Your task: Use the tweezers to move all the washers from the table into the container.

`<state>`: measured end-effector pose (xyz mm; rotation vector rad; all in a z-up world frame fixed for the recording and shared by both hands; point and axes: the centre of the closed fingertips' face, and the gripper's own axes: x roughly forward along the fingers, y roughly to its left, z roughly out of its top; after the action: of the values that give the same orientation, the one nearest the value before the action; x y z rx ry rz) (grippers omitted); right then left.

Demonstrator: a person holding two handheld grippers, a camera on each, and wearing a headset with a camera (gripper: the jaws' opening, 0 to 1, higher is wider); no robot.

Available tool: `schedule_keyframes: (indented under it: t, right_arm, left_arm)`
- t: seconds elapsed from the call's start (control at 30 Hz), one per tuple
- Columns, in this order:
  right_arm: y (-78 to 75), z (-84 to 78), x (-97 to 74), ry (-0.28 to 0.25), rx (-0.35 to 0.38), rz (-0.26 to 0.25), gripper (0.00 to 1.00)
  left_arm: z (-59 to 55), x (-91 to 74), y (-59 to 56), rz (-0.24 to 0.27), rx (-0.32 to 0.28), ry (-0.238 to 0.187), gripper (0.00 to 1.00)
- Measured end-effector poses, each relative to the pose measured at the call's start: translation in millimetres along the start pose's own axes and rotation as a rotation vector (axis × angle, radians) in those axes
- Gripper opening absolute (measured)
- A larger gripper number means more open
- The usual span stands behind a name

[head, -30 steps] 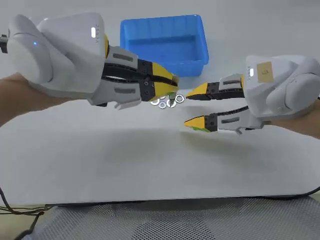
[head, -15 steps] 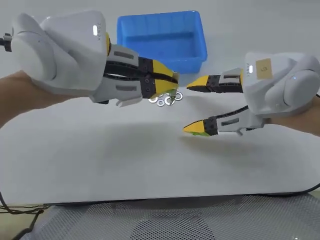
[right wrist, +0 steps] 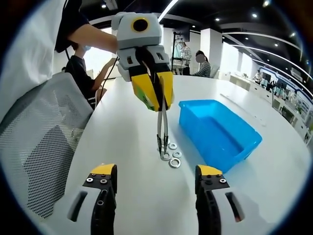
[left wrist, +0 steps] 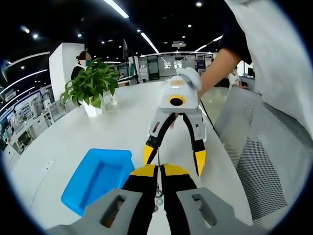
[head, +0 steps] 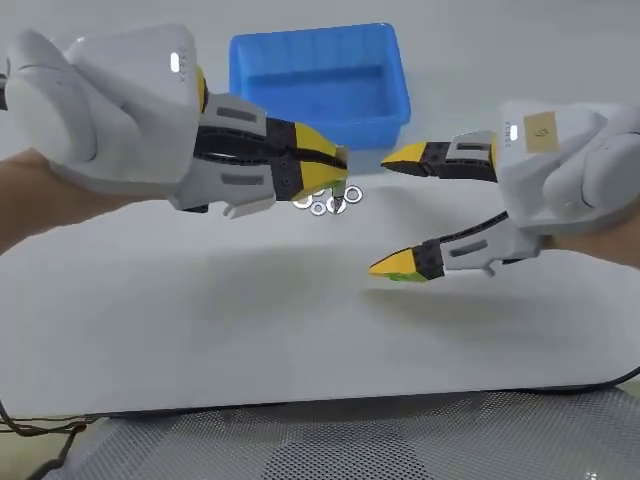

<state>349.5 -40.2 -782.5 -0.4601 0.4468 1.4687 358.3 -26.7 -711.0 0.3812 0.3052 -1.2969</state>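
Head view: my left gripper (head: 335, 172) is clamped tight and my right gripper (head: 382, 213) is gaping. The washers (head: 328, 203) sit on the table (head: 250, 320), 6 o'clock from the blue container (head: 318, 40).
Left gripper view: jaws pinching the tweezers (left wrist: 157, 188).
Right gripper view: tweezers' tips right at the washers, container at their 3 o'clock.

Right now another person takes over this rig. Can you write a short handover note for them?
Left gripper: shut on the tweezers, whose tips point down at the washers.
Right gripper: open, holds nothing, beside the washers.
Washers: a small cluster on the white table, just in front of the blue container.
Done: no washer visible in the container.
Left: pick up each washer with the tweezers and drop it in.
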Motion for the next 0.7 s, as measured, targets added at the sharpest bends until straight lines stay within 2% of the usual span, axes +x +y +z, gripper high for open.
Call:
schedule_keyframes:
  t: [0.13, 0.17, 0.2, 0.37, 0.53, 0.7]
  right_arm:
    - [0.0, -2.3, -2.3, 0.002, 0.01, -0.003, 0.67]
    - [0.0, -3.3, -2.7, 0.004, 0.012, -0.004, 0.68]
    - [0.0, -3.9, -2.9, 0.006, 0.012, -0.004, 0.68]
    - [1.4, -3.2, -1.9, 0.001, 0.022, 0.001, 0.68]
    - [1.8, 7.7, 7.5, -0.023, 0.01, 0.008, 0.65]
    - [3.7, 10.7, 20.9, -0.015, -0.001, 0.042, 0.63]
  left_arm:
    - [-2.6, 0.4, -1.3, -0.002, -0.005, 0.007, 0.06]
    - [-3.0, 0.4, -1.8, -0.002, -0.002, -0.002, 0.06]
    - [-2.8, 0.2, -1.9, -0.003, -0.024, -0.007, 0.06]
    - [-2.6, -0.5, -2.9, -0.013, -0.03, -0.008, 0.06]
    - [-3.1, -2.9, -3.5, -0.031, -0.057, -0.012, 0.06]
    - [-2.5, -3.0, -6.5, -0.054, -0.051, -0.008, 0.06]
